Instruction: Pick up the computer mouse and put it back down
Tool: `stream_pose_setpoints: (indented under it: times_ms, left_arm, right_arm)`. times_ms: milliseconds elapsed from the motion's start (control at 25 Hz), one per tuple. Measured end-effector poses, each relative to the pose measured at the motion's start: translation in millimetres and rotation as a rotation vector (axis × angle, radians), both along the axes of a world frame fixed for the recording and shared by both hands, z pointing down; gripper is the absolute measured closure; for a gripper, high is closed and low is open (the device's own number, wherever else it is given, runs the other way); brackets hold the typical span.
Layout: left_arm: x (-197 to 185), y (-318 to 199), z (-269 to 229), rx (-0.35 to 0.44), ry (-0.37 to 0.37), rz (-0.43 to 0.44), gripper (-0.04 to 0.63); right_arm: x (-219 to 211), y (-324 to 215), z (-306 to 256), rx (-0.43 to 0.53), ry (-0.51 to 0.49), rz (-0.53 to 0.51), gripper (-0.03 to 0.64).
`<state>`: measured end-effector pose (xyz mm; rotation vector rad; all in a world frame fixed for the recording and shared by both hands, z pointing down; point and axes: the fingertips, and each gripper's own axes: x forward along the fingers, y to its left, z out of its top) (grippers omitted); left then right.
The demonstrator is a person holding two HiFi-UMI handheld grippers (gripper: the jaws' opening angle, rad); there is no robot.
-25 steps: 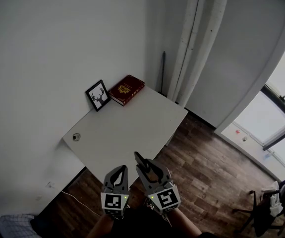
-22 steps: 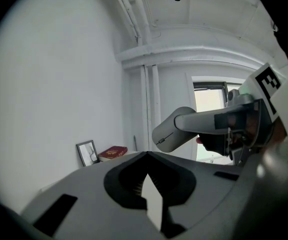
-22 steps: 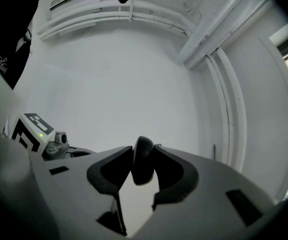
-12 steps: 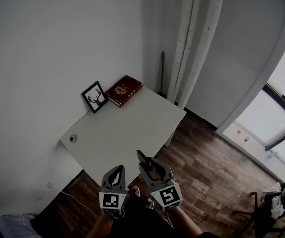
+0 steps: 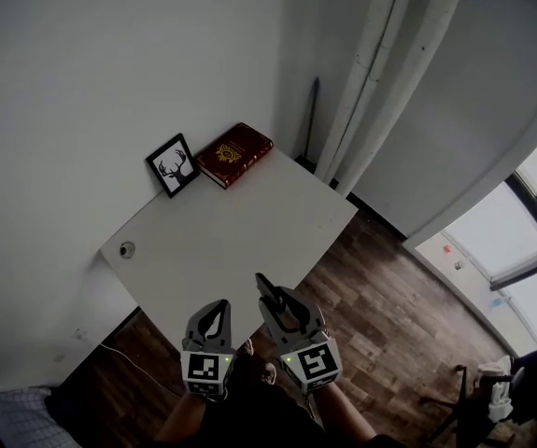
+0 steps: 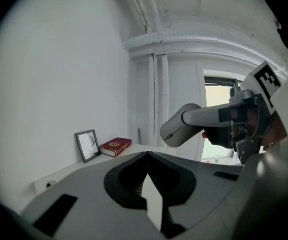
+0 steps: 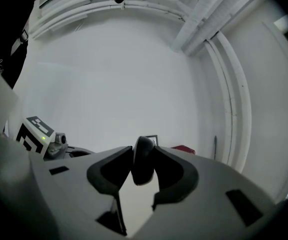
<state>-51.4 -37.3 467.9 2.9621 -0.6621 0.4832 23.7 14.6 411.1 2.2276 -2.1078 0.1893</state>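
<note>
Both grippers have travelled on toward the desk since the earlier frame, and the head view has swung so the desk sits further left. The computer mouse (image 7: 142,160) is in the air above the desk's near edge, pinched between the jaws of the right gripper (image 5: 282,306), which stand part-way apart across its width. It sticks out forward, tipped on its side. I judge it light and rigid, with a smooth rounded plastic shell that could slip. The flat flanks are the best place to grip, and the hold looks to be across them. The left gripper (image 6: 146,156) rides just beside it, jaws pressed together on nothing. The white desk (image 5: 249,222) is bare in the middle. A red book (image 5: 235,153) and a small picture frame (image 5: 173,165) stand at its far edge, well apart from the mouse.
</note>
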Motion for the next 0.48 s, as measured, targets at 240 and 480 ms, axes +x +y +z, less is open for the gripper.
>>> stream_pose_setpoints:
  times_ms: [240,480]
  left_arm:
    - [15,-46,21,-0.032,-0.008,-0.016,0.595]
    - [23,-79,41,-0.092,0.007,-0.048,0.595]
  right_arm:
    - [10,-55,14,-0.058,-0.042,-0.035,0.471]
    - [18,-107,41,-0.146,-0.096,-0.112,0.469]
